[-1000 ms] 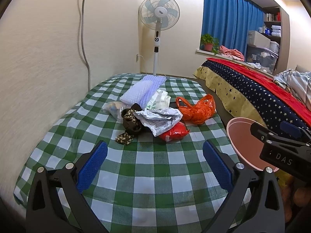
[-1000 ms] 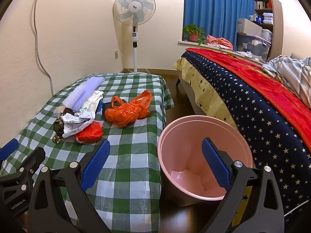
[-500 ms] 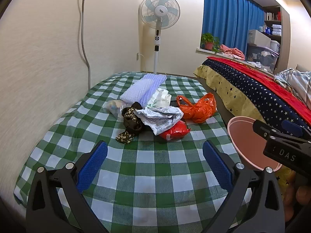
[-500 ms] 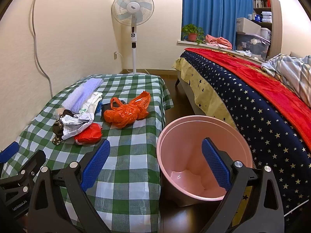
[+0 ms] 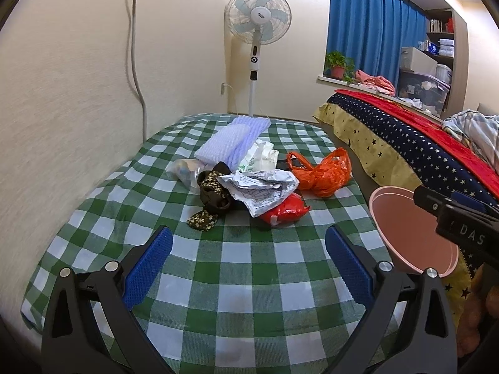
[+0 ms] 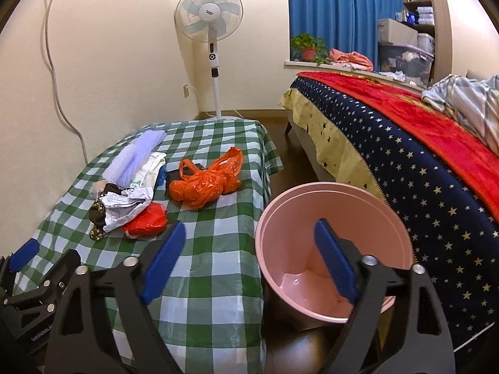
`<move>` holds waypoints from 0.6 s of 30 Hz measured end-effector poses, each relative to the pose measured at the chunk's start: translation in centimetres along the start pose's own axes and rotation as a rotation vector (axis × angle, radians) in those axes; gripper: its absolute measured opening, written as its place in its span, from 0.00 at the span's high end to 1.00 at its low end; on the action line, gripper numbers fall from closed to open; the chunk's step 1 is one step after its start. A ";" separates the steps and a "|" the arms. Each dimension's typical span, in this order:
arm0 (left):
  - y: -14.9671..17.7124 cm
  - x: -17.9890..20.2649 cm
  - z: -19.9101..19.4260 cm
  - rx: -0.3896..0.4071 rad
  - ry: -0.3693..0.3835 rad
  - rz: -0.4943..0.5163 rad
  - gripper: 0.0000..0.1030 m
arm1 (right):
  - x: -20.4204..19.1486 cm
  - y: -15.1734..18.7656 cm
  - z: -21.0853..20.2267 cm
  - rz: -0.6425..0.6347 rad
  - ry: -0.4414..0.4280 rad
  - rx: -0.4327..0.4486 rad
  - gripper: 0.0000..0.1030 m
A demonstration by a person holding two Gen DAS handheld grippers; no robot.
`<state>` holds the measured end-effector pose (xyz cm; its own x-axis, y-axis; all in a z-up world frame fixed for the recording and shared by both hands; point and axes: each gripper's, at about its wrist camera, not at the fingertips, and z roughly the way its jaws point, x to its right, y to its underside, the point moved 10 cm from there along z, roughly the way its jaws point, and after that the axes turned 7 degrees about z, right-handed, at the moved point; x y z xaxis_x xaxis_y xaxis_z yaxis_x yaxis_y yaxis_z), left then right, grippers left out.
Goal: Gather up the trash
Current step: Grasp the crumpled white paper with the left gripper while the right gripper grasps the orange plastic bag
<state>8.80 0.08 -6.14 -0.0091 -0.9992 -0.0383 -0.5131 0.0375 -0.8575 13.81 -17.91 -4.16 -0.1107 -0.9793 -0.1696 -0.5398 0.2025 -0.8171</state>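
Observation:
A pile of trash lies on the green checked table (image 5: 237,268): crumpled paper (image 5: 260,187), a red wrapper (image 5: 285,211), an orange plastic bag (image 5: 322,173), a dark floral rag (image 5: 212,198), a clear bag (image 5: 184,171), a white bag (image 5: 262,157) and lilac foam wrap (image 5: 232,140). A pink bin (image 6: 333,249) stands on the floor right of the table. My left gripper (image 5: 249,268) is open and empty, short of the pile. My right gripper (image 6: 249,258) is open and empty, above the table's right edge and the bin's rim.
A standing fan (image 5: 257,28) is behind the table. A bed with a starry blue and red cover (image 6: 421,143) runs along the right, past the bin. A wall with a cable (image 5: 137,46) borders the table's left side.
Both grippers have drifted slightly forward and left; the pile and bin sit a little closer in view. Jaws stay open.

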 end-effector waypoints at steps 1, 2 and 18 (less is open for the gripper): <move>0.0 -0.2 0.2 -0.005 -0.002 -0.004 0.16 | -0.2 0.1 0.3 0.005 -0.013 -0.010 0.29; -0.1 -0.3 0.6 -0.012 -0.003 -0.006 0.19 | -0.3 0.2 0.5 0.008 -0.021 -0.016 0.34; -1.2 -0.1 4.3 -0.062 0.058 -0.071 0.66 | -1.5 -0.2 3.8 0.058 -0.105 -0.063 0.54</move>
<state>13.13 0.15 -7.31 -0.0198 -0.9984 0.0529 -0.5665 -0.0323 -0.8234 17.26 -16.51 -5.84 -0.0571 -0.9598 -0.2747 -0.5871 0.2548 -0.7683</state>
